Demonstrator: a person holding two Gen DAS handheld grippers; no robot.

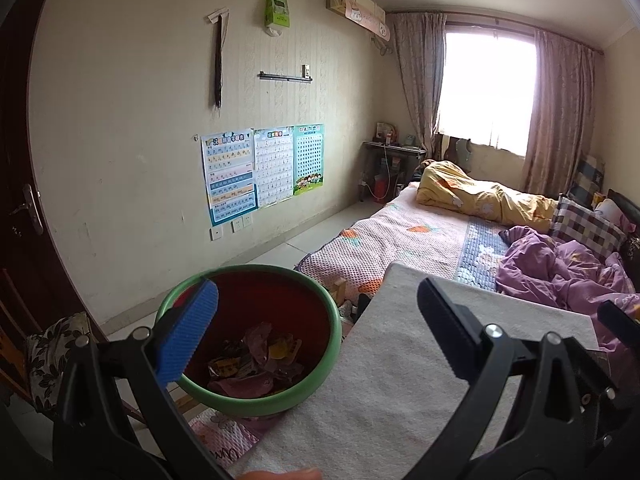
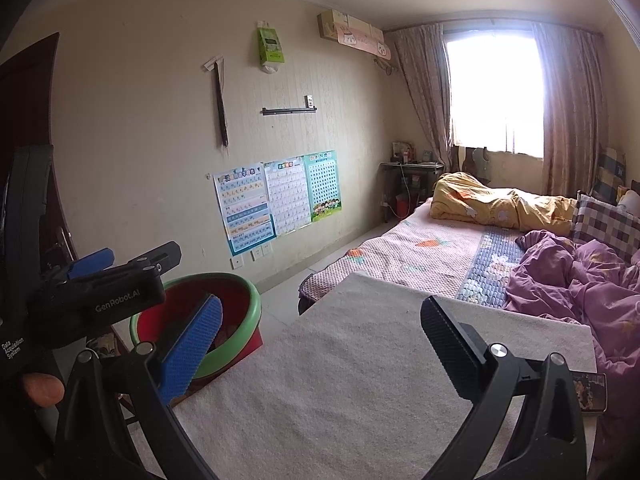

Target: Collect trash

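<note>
A red bin with a green rim [image 1: 256, 402] stands at the left edge of a table covered with a white cloth [image 1: 380, 380]. Crumpled wrappers and pink trash [image 1: 256, 364] lie inside it. My left gripper [image 1: 320, 336] is open and empty, its blue finger over the bin and its black finger over the cloth. In the right wrist view my right gripper [image 2: 322, 344] is open and empty above the cloth [image 2: 340, 380], with the bin [image 2: 240, 332] at its left. The left gripper [image 2: 120, 280] shows there above the bin.
A bed [image 1: 420, 236] with a purple quilt [image 1: 568, 272], a yellow quilt [image 1: 480, 196] and a checked pillow lies beyond the table. A dark door [image 1: 24, 208] stands at the left. Posters [image 1: 260, 172] hang on the wall. A small desk [image 1: 392, 168] stands under the window.
</note>
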